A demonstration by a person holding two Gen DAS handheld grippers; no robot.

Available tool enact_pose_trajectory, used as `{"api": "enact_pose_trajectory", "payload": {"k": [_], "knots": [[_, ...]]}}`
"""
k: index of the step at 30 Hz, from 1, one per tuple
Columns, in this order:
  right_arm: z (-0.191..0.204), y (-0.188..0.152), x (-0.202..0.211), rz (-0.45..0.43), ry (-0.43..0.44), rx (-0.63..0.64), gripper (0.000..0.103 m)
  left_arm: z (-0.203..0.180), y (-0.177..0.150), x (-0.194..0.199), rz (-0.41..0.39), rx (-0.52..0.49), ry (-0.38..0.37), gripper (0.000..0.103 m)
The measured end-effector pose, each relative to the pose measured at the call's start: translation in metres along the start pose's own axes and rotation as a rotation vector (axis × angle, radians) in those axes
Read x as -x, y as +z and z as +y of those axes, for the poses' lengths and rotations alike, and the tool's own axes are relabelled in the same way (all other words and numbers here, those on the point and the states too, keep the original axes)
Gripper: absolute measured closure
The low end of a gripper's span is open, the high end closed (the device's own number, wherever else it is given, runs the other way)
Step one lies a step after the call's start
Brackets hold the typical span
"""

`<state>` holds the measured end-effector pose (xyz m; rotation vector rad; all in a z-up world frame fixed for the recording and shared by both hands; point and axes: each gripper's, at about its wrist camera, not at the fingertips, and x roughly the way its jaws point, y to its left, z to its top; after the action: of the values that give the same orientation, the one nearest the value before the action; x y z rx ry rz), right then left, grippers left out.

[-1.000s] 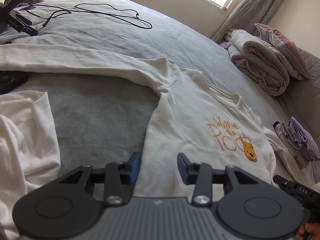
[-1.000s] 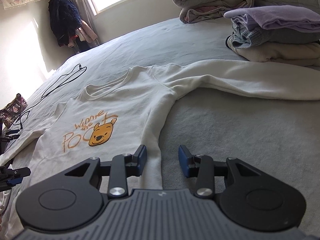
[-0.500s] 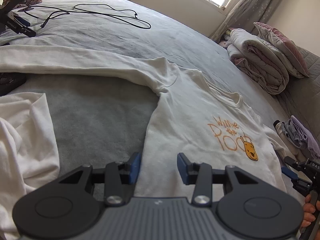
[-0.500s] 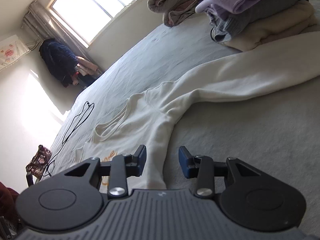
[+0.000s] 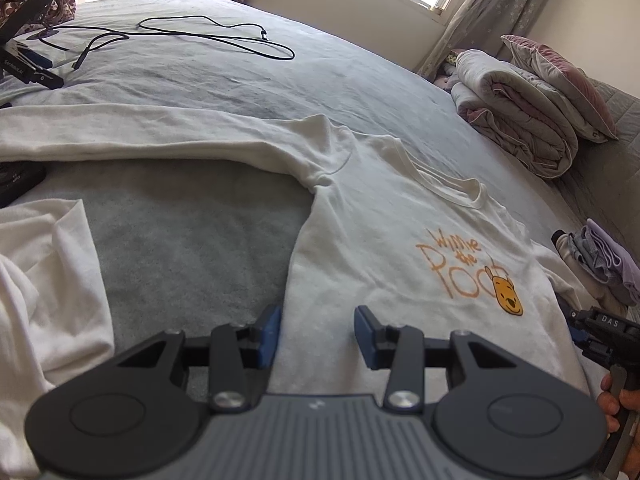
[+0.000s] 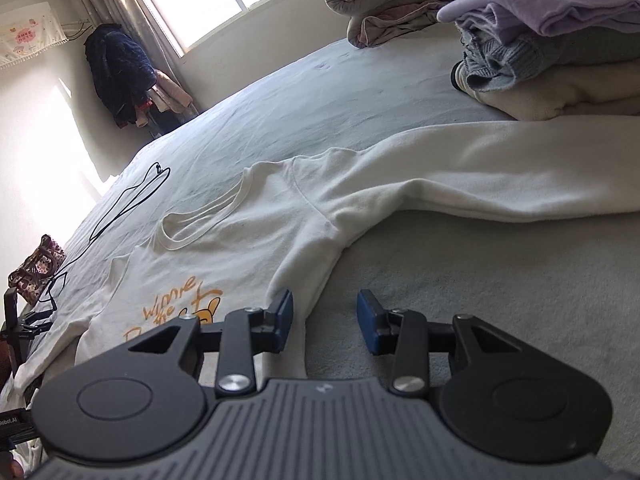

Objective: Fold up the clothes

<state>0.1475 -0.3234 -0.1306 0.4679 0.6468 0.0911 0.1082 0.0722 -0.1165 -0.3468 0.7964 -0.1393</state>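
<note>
A cream long-sleeved sweatshirt with an orange Winnie the Pooh print lies flat, front up, on the grey bed, sleeves spread out. It also shows in the right wrist view. My left gripper is open and empty, just above the sweatshirt's left side edge near the hem. My right gripper is open and empty, over the sweatshirt's right side edge below the armpit. The right gripper also shows at the right edge of the left wrist view.
Another white garment lies bunched at the near left. A stack of folded clothes sits by the right sleeve. Folded quilts lie at the bed's far end. A black cable and a patterned bag lie beyond the left sleeve.
The right gripper tilted and dropped closer to the sweatshirt's side edge, then levelled a little. The left gripper has barely moved. Both stayed open.
</note>
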Motion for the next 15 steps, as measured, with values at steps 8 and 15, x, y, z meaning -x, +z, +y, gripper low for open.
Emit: {"api": "enact_pose_trajectory", "payload": {"k": [8, 15], "knots": [[0.011, 0.000, -0.008, 0.008, 0.018, 0.047, 0.064, -0.003, -0.002, 0.000, -0.004, -0.028, 0.010, 0.061], [0.012, 0.002, -0.018, 0.061, 0.076, 0.023, 0.083, -0.005, -0.003, 0.000, -0.007, -0.047, 0.018, 0.061]]}}
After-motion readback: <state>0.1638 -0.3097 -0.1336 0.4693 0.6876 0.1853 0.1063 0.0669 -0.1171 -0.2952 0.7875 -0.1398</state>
